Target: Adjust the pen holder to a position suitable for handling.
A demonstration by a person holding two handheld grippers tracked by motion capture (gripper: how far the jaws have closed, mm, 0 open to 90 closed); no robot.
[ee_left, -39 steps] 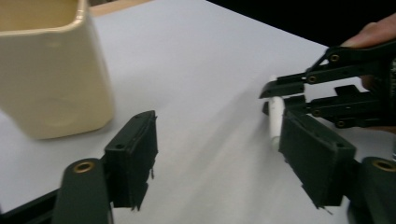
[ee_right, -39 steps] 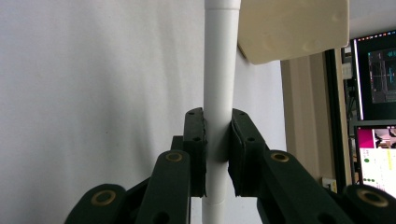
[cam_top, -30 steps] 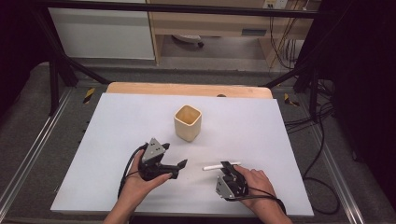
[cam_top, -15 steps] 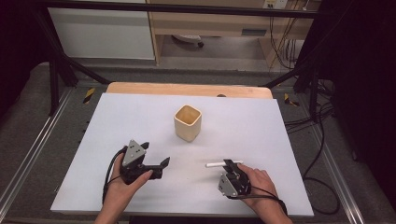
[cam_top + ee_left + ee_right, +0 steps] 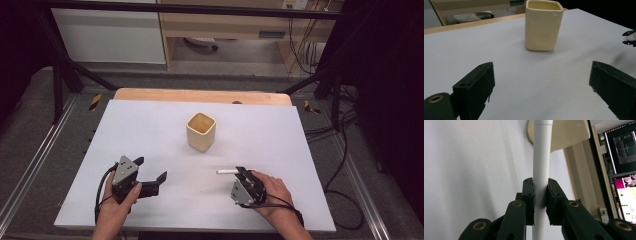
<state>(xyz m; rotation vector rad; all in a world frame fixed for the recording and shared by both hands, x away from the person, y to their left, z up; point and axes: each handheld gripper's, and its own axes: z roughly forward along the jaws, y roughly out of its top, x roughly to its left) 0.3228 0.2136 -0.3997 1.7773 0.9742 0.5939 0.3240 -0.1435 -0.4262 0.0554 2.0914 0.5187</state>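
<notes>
White stick (image 5: 227, 171) lying level just above counter (image 5: 300, 140), front right, long axis pointing toward our left. We are gripping it in right claw (image 5: 241, 173), pads tight on shaft. Cream cup (image 5: 201, 131) standing upright beyond the tip, up-left, apart; right hand nearer. Left claw (image 5: 150, 170) spread wide, jaws just been opening, nothing between.
</notes>
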